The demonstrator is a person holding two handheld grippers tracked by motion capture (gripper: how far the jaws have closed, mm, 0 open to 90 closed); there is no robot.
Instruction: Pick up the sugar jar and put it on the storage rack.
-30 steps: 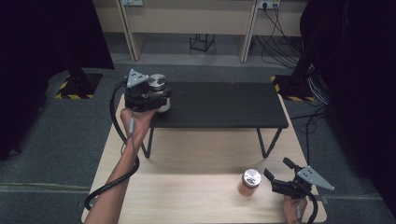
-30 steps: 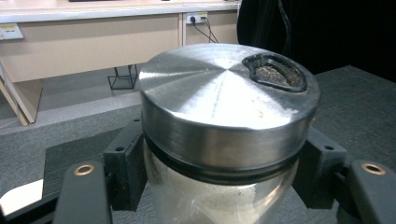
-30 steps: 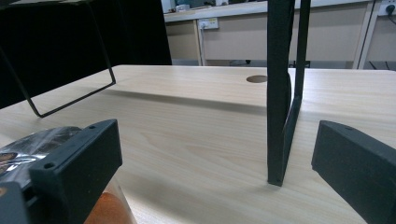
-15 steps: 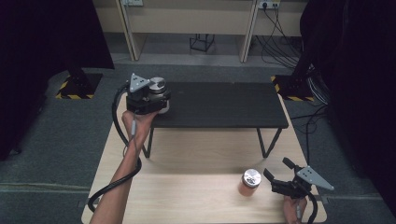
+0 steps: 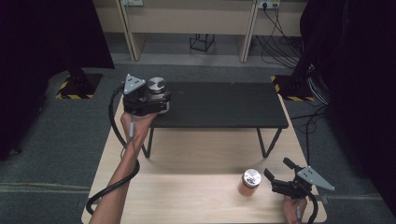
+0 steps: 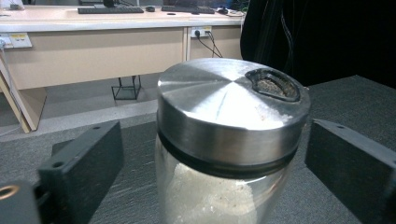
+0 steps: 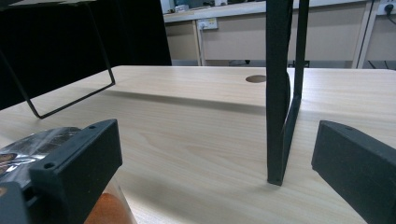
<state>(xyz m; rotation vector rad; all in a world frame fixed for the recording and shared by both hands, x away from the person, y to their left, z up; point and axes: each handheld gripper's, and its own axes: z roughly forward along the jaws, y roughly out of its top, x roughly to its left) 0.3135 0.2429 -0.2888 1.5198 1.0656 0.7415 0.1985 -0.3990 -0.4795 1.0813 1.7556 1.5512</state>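
Left forearm (image 5: 122, 175) reaches up the left side with the hand (image 5: 134, 122) wrapped under the left gripper (image 5: 161, 100), cable looping back along the arm; its jaws have just been opening and now stand wide, pads clear of what sits between them. Right hand (image 5: 294, 211) sits low at the bottom right corner, holding the right gripper (image 5: 276, 173) roughly level, pointed left. Its jaws are spread wide with nothing clamped.

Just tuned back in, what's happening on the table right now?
The left gripper has just opened its jaws around a steel-lidded glass jar, which stands on the dark raised shelf; the pads sit clear of it. The right gripper waits open on the wooden table, beside an orange jar.
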